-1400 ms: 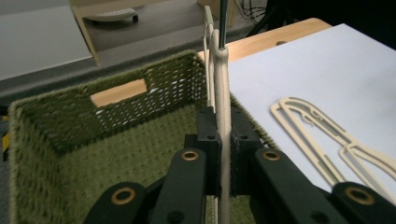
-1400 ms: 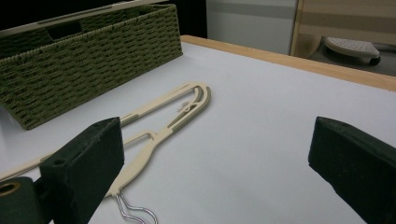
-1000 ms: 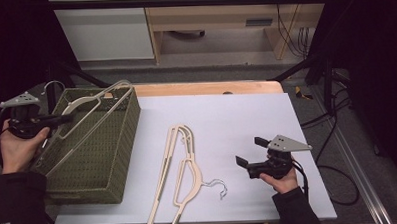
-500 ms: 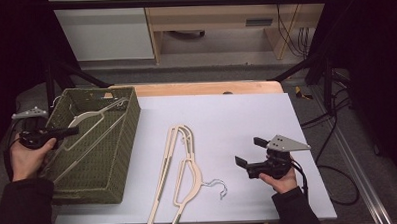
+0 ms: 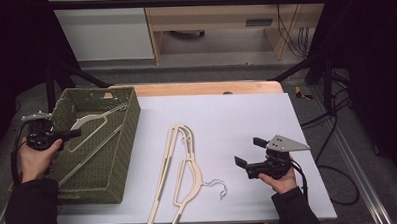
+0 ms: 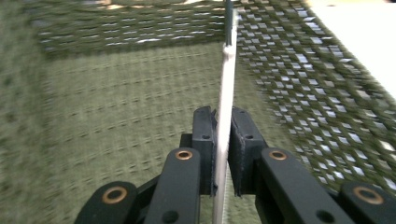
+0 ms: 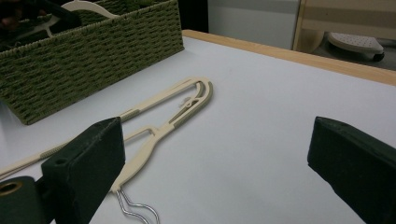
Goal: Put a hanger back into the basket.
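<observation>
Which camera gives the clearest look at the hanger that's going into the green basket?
The high view: the hanger in the basket shows nearly whole there, with the left gripper at its end. The left gripper view shows a thin edge-on strip between the pads. The right gripper view catches a bit above the rim.

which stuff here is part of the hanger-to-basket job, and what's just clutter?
In the job:
- cream hanger, between the left gripper jaws, which have just been opening
- green woven basket around it
- two hangers on the table, waiting
- right gripper, open, empty

Lying about:
- cables on the floor
- wooden shelf behind the table
</observation>
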Demonstrator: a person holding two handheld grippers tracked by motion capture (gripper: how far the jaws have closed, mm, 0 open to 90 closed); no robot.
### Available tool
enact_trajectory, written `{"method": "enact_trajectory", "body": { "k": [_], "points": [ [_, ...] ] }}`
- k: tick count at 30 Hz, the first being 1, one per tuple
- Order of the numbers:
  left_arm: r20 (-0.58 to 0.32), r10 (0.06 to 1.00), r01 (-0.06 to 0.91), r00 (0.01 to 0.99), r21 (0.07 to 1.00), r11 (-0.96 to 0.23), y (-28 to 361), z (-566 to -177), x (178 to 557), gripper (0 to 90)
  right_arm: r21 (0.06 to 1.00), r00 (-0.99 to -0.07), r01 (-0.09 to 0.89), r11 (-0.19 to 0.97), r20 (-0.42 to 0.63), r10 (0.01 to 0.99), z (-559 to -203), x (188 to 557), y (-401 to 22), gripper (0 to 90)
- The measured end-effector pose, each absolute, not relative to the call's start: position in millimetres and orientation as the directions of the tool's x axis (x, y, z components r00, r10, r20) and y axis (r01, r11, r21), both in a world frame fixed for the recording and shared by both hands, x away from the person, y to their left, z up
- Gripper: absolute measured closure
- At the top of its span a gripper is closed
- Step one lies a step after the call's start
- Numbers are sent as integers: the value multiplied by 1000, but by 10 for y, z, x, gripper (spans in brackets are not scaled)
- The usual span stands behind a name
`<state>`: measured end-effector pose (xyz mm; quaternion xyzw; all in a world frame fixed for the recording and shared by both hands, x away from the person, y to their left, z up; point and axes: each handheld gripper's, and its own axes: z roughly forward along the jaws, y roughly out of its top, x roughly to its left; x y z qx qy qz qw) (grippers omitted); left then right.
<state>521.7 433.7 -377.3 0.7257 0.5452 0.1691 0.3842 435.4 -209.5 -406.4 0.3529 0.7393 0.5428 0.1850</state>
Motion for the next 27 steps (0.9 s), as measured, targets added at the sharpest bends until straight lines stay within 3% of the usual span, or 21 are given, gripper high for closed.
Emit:
{"method": "enact_trajectory", "body": {
  "k": [4,11,27],
  "points": [
    [-124,960,697,251,711,-90,4399,-3825,5233,793,932,-687,320,167,107,719,-4071,4361,-2091,48],
    [-55,979,751,195,651,-113,4453,-3916,5260,752,931,-691,320,174,104,716,-4079,4366,-2068,48],
    [-52,991,815,124,575,-72,4503,-4031,5301,753,932,-690,321,169,108,716,-4076,4361,-2055,50]
  ]
}}
